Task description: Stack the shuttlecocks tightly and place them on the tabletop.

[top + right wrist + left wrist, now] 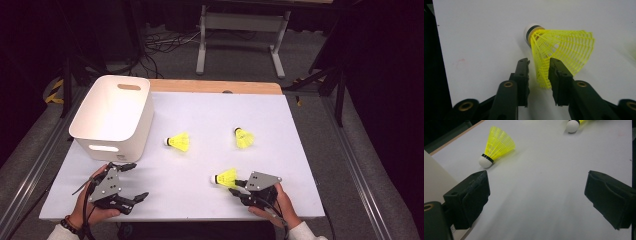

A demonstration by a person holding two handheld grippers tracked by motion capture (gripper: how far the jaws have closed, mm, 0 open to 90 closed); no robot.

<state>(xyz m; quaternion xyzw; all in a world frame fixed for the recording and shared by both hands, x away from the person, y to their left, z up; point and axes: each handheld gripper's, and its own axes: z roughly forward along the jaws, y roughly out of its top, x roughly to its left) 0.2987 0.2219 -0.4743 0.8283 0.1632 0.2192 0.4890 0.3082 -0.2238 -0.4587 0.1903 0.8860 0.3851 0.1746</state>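
Three yellow shuttlecocks with white corks lie on the white table point(200, 115). The nearest shuttlecock point(225, 178) point(564, 48) lies on its side in front of my right gripper point(234, 187) point(539, 66). That gripper's jaws stand narrow around the near rim of the mesh skirt. One pad touches the mesh and a thin gap shows at the other. My left gripper point(137, 181) point(536, 192) rests wide open at the front left with bare table between its jaws. Ahead of it lie the middle shuttlecock point(178, 142) point(497, 146) and, farther off, the third shuttlecock point(243, 138).
A white plastic bin point(145, 107) with handle slots stands at the table's left, close behind my left gripper; its wall point(434, 180) fills the left edge of that gripper's view. The table's wooden edge point(215, 86) runs along the back, with desk legs and cables on the floor beyond.
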